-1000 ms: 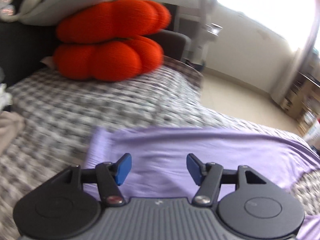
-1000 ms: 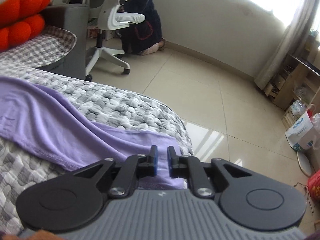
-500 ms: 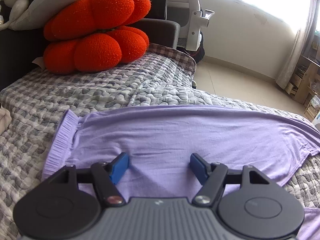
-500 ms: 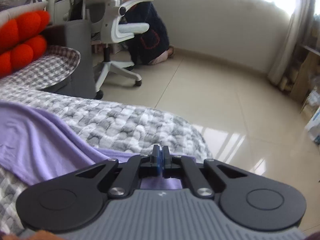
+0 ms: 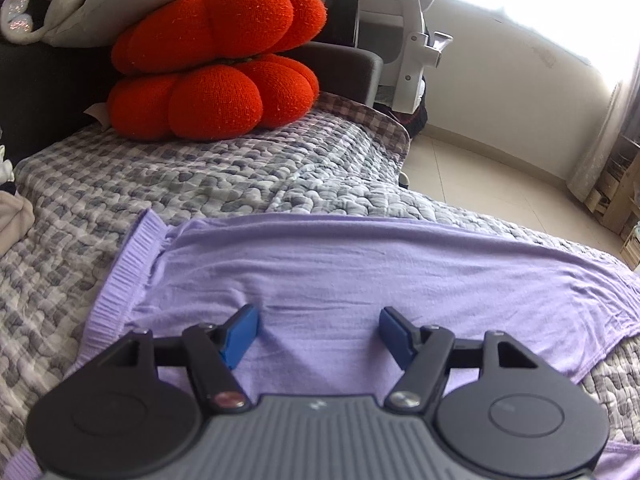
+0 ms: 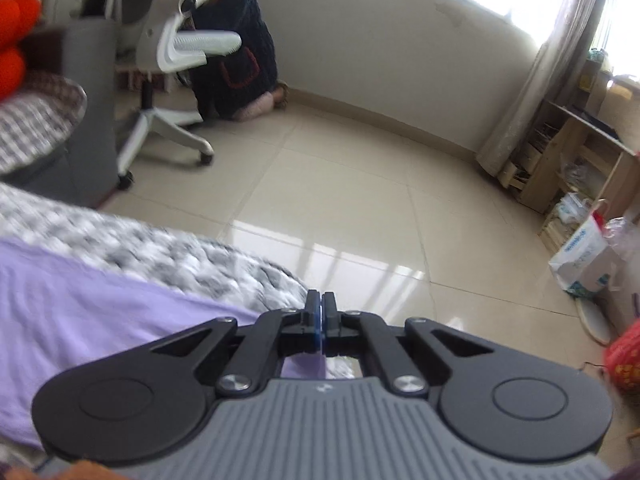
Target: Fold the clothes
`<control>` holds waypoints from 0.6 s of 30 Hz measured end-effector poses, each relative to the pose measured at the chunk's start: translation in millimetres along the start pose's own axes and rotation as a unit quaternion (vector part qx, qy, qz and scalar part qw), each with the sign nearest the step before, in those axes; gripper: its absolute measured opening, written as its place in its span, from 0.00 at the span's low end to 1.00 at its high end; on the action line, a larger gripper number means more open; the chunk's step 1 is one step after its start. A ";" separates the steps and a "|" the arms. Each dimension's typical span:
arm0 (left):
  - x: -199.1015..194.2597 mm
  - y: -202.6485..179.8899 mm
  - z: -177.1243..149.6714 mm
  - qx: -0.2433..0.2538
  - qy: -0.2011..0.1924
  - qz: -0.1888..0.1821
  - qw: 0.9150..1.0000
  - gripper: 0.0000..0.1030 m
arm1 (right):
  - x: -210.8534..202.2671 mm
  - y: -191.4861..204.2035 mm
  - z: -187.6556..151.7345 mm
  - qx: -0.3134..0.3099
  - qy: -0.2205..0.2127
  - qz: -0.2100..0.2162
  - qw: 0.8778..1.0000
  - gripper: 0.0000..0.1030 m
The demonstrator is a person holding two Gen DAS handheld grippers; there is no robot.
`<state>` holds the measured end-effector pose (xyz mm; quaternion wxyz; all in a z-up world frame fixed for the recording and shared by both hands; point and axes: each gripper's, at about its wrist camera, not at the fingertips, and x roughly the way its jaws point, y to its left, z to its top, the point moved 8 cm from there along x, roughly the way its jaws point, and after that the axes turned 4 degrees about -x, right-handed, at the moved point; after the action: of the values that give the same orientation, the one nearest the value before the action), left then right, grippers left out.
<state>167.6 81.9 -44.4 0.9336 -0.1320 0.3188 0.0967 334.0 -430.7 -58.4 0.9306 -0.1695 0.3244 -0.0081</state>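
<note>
Purple garment [image 5: 360, 272] spread flat on quilted bedcover [image 5: 200, 176]

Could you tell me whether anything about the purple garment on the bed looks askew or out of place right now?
Yes, mildly. The purple garment lies crosswise on the grey quilt, wrinkled, and its far end runs off the bed's edge in the right wrist view. The left gripper is open above it; the right gripper is shut.
</note>
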 end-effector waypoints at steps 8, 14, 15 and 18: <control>-6.2 8.6 -0.2 -0.032 0.003 -0.016 0.999 0.67 | -27.3 -39.7 -28.2 0.144 0.003 0.066 0.987 0.12; -18.3 12.8 -2.2 -0.066 0.005 -0.023 0.998 0.67 | -62.0 -55.5 -41.8 0.269 -0.004 0.180 0.946 0.48; -19.6 11.8 -3.0 -0.069 0.006 -0.025 0.997 0.67 | -64.3 -51.9 -42.8 0.269 -0.001 0.184 0.945 0.48; -19.1 4.4 -8.1 -0.053 0.013 -0.020 0.998 0.68 | -54.3 -31.7 -48.2 0.241 0.028 0.159 0.957 0.45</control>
<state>146.9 81.8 -39.5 0.9229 -0.1885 0.3225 0.0935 264.9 -468.8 -50.9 0.9238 0.1139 0.3610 0.0569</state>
